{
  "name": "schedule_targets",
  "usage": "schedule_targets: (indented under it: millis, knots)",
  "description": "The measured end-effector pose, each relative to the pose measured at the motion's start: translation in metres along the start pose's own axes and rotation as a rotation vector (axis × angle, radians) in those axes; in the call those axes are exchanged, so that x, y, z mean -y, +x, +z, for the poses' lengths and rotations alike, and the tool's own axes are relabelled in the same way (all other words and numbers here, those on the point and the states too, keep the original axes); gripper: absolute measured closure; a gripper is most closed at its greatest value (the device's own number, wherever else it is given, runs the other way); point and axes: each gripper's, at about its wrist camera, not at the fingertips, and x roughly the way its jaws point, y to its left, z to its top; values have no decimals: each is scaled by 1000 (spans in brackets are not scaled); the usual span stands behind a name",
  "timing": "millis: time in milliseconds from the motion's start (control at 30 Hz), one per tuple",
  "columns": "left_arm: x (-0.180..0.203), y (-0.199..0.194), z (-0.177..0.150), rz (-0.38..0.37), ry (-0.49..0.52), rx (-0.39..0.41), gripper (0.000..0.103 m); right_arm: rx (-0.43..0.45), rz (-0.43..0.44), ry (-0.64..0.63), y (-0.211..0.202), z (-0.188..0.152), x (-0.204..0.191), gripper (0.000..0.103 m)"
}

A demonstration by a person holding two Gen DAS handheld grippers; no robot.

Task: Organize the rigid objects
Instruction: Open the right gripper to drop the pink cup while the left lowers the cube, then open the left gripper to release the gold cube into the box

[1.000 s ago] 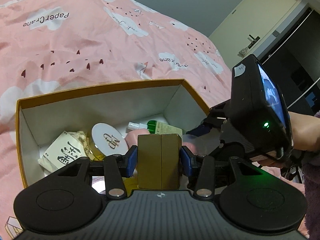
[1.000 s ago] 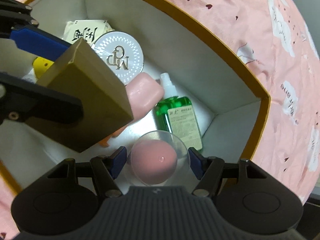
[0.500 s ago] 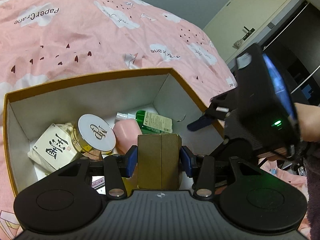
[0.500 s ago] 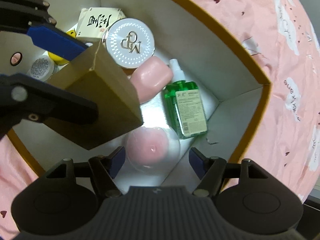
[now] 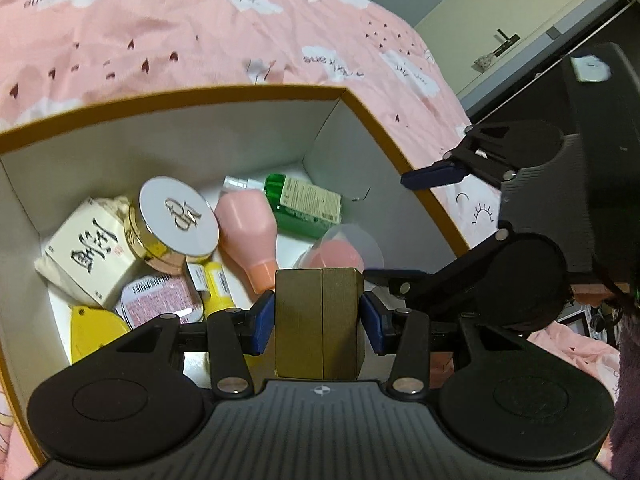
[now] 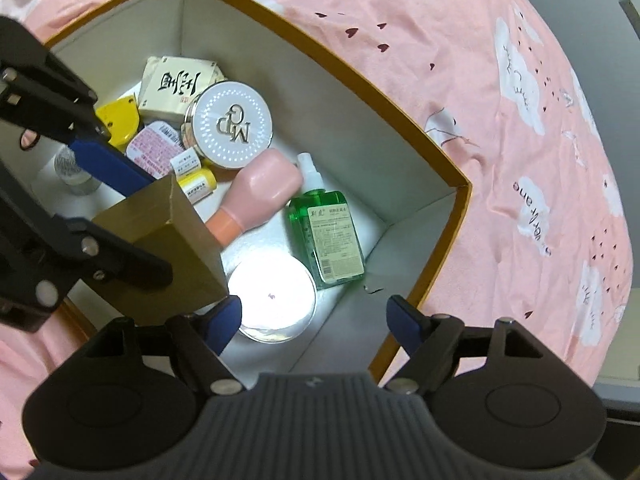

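My left gripper (image 5: 319,316) is shut on a gold-brown carton (image 5: 319,322) and holds it over the open orange-rimmed box (image 5: 256,94); the carton shows in the right wrist view (image 6: 168,252) too. My right gripper (image 6: 314,316) is open and empty above the box's near corner. Below it a clear dome case with a pink sponge (image 6: 274,302) lies on the box floor, also seen in the left wrist view (image 5: 344,246). The right gripper shows in the left wrist view (image 5: 434,224) at the box's right wall.
In the box lie a green spray bottle (image 6: 326,232), a pink bottle (image 6: 260,192), a round white compact (image 6: 230,126), a cream packet (image 6: 178,82), a yellow tube (image 6: 198,186) and small items. Pink bedding (image 6: 500,120) surrounds the box. A door (image 5: 516,28) stands beyond.
My right gripper let go of the dome case, opened wider and lifted back. My left gripper with the carton moved lower over the box.
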Motion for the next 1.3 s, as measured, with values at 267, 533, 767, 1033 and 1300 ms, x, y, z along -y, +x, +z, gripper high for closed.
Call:
schedule_targets:
  millis: [267,533,767,1033,1300]
  knots:
    - [-5,19,-4,14,-22,-84,51,13,-19,-6,-4,-1,-3,25]
    - [0,20,-7,90,12,-109,50,11,-29,-15,-2,1,-7,25]
    - [5,14,-6,182,60,-76,38,10,-35,-22,-2,2,-9,25]
    - [13,-2,-6,218,89,-15,32,22,-43,-28,-10,4,-12,24]
    - [32,-34,-10,272,182,159,31,76,-82,-10,-34,7,-13,24]
